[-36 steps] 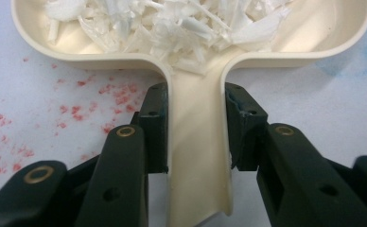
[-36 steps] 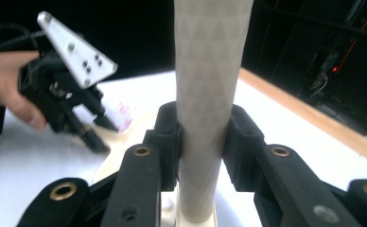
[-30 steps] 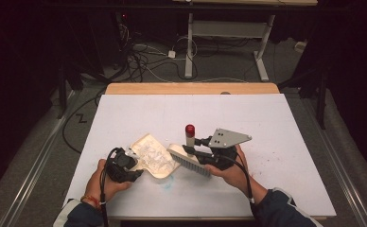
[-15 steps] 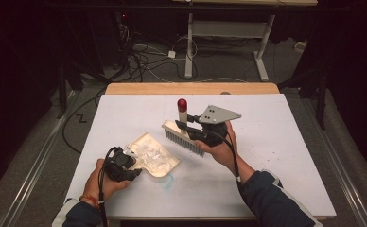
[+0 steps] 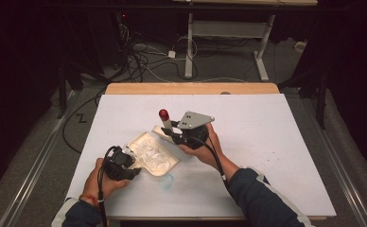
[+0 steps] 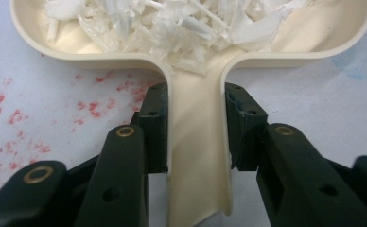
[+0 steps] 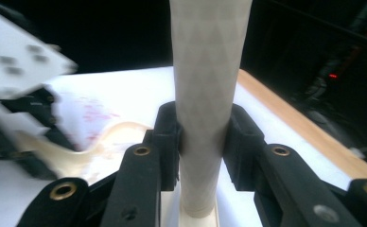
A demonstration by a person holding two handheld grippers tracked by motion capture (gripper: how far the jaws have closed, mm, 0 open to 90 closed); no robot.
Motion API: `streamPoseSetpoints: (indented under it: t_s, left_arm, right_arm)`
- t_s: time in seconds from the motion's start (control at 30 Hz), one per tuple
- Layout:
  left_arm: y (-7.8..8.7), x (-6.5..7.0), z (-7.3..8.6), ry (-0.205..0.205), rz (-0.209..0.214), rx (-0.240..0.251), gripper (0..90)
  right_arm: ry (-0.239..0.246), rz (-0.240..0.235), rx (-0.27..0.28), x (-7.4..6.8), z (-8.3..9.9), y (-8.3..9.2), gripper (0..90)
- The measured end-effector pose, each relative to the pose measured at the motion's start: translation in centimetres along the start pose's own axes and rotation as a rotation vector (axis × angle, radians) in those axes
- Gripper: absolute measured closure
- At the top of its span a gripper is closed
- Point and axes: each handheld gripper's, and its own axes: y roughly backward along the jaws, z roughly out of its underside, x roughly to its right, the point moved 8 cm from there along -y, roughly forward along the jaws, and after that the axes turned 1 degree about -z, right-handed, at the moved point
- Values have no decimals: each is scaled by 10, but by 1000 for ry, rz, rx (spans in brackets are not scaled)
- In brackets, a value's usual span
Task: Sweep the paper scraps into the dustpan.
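overhead view and close gripper views share the dustpan [image 5: 153, 156].

Lab or recording studio, not a home. White table [image 5: 285, 142] with a wood edge [image 5: 191, 88] stands alone in a dark room, black backdrop on the sides. Grey carpet floor [image 5: 39, 161] with loose cables [image 5: 144, 56] and a plug block [image 5: 171, 54] behind the table. White metal desk frame [image 5: 262, 52] further back. Floor rails [image 5: 28, 175] run along both sides. Red stains [image 6: 16, 118] on the tabletop. Small red indicator light [image 7: 333, 75] glows in the dark.
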Motion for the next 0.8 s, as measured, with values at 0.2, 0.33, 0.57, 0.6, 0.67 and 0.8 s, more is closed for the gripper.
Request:
streamPoseSetpoints:
  t_s: [0.2,0.33,0.57,0.6,0.67,0.8]
  left_arm:
    - [0,-1,2,4,-2,-1,630]
    - [-1,-2,3,8,-3,-4,630]
    - [-1,-2,2,23,-9,0,629]
    - [-1,-2,2,26,-9,1,629]
    - [-1,-2,2,30,-12,3,629]
    - [-2,-1,2,40,-15,9,629]
  right_arm:
    - [-14,-57,49,-15,-9,21,701]
    - [-30,-52,90,-12,-17,42,701]
    - [-85,-9,111,4,-17,75,701]
    - [-95,-11,107,5,-15,78,701]
    - [-101,0,92,5,-8,84,701]
    - [-93,8,77,5,5,103,701]
